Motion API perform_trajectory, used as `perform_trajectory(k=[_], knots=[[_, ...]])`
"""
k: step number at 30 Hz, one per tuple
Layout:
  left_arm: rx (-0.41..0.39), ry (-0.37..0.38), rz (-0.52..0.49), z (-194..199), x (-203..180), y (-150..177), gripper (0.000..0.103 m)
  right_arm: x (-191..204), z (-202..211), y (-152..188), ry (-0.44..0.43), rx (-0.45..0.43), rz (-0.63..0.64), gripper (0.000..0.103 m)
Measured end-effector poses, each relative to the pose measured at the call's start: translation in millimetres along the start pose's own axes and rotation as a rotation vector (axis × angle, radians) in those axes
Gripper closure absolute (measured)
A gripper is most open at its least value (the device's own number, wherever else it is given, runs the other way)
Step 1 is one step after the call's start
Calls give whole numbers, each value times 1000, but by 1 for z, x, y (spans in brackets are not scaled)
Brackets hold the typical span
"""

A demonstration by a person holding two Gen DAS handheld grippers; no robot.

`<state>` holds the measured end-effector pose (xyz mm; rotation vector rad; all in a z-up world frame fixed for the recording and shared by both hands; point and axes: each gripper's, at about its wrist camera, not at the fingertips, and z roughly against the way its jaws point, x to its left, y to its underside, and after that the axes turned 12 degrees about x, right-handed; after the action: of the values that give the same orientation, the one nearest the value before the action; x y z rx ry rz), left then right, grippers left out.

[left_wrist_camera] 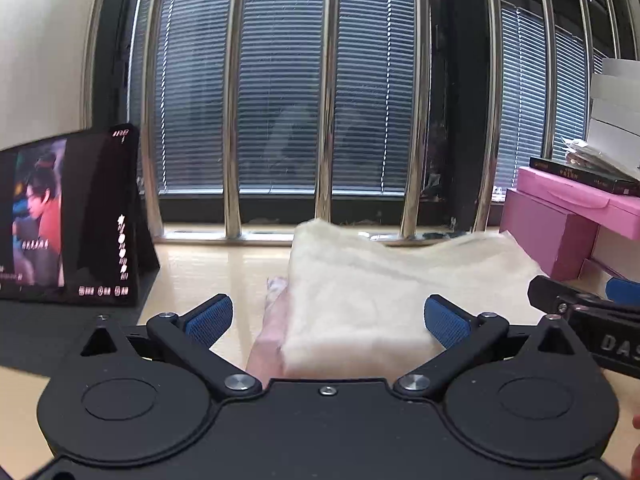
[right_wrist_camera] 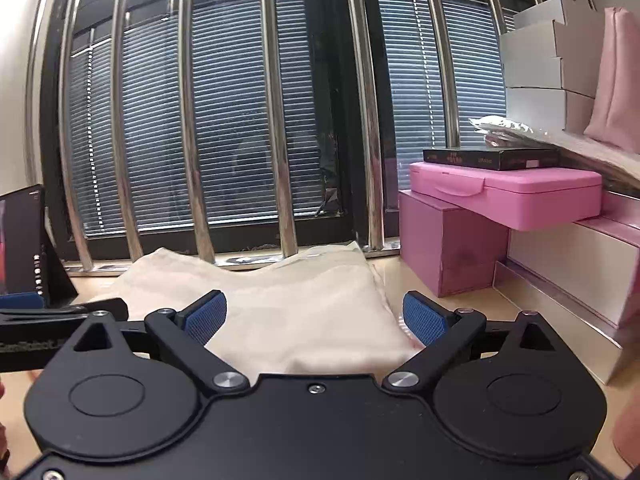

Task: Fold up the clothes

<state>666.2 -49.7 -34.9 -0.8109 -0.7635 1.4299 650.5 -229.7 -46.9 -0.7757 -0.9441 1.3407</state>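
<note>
1. Cream garment (left_wrist_camera: 384,280) lies on the wooden surface (left_wrist_camera: 208,276) as a compact, layered stack w/ a thick folded edge nearest the cameras; far edge humps up by the window bars (left_wrist_camera: 326,120). Something pinkish (left_wrist_camera: 268,336) peeks out under its left side, can't tell what.
2. Left tool (left_wrist_camera: 327,316): blue pads spread wide, pinching nothing, fold edge between them.
3. Right tool (right_wrist_camera: 314,316): also spread, empty, straddling the near edge from the other side.
4. Stage: fits either a finished fold or one w/ another fold to come; pics don't settle it.
5. Risks: pads grabbing only the top layer would peel the stack open; the 2 tools sit close & could bump; pink boxes (right_wrist_camera: 444,240) & tablet (left_wrist_camera: 68,216) nearby could snag swinging cloth.
</note>
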Motion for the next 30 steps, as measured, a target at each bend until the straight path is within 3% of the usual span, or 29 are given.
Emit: perform_trajectory(k=[4, 9, 30], knots=[[30, -11, 25, 9, 4, 10, 0, 10, 20, 9, -19, -31, 43, 5], [14, -38, 31, 28, 10, 23, 0, 20, 42, 17, -20, -67, 85, 3], [-4, -75, 80, 78, 23, 50, 0, 29, 80, 35, -56, -46, 59, 1]])
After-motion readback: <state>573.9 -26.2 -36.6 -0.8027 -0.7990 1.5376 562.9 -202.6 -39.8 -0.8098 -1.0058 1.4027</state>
